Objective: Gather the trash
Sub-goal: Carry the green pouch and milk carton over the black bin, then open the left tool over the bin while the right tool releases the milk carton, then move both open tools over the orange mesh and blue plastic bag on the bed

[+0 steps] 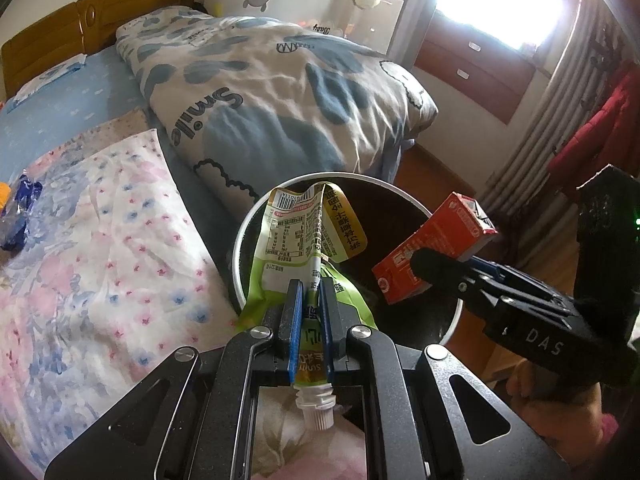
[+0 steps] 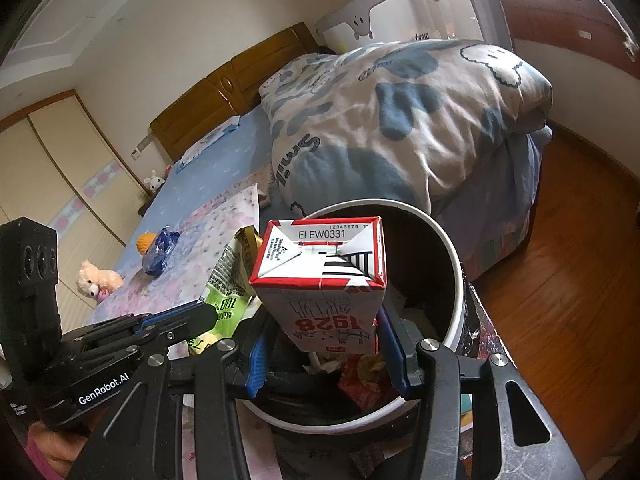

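- Left gripper: jaws drawn narrow, clamped on a flattened green drink pouch near its white spout; the pouch hangs over the near rim of the bin.
- Right gripper: jaws part-way apart, pressed on both sides of a red and white carton, held tilted above the bin opening.
- Trash bin: round, white rim, dark liner, standing beside the bed; wrappers and paper already lie inside.
- The two grippers sit close together over the bin, pouch and carton near each other but apart.
- Bed: folded grey-blue quilt just behind the bin; floral pillow to its left.
- Remaining on the pillow: a crumpled blue wrapper beside an orange item.
- A plush bear lies further along the bed edge.
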`<state>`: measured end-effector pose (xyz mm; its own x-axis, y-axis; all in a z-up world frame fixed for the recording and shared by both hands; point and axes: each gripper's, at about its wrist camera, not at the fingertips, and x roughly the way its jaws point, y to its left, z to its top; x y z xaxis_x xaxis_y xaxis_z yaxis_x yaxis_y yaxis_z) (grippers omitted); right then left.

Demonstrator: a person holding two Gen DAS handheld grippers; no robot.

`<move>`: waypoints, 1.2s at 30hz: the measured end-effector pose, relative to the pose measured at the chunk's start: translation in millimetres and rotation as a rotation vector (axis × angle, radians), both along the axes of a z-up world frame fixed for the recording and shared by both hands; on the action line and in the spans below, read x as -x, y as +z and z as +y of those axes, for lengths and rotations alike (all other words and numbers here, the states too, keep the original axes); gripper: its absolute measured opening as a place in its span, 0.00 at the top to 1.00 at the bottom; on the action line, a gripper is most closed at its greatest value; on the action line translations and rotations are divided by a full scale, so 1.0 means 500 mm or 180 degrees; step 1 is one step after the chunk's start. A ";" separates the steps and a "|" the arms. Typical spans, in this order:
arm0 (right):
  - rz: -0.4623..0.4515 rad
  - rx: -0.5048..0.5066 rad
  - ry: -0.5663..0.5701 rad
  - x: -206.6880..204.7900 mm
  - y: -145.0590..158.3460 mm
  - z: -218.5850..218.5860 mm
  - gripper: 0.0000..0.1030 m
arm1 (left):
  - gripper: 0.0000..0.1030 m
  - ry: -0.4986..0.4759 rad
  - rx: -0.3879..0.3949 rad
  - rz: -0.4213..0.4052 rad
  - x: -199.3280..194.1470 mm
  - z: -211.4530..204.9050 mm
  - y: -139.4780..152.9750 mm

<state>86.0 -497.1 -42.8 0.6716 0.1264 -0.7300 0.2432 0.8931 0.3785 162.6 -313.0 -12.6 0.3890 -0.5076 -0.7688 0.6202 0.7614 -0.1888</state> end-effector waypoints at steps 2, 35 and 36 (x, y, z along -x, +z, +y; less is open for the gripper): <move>0.0021 -0.0007 -0.0003 -0.002 -0.005 -0.002 0.53 | 0.93 -0.0003 0.0001 0.0013 -0.004 -0.003 -0.002; -0.0200 -0.0187 0.0008 0.000 0.034 0.075 0.17 | 0.58 0.0836 0.0224 0.0156 -0.002 0.249 -0.021; -0.0218 -0.0201 0.0042 -0.004 0.036 0.088 0.17 | 0.58 0.0895 0.0226 0.0165 -0.004 0.268 -0.024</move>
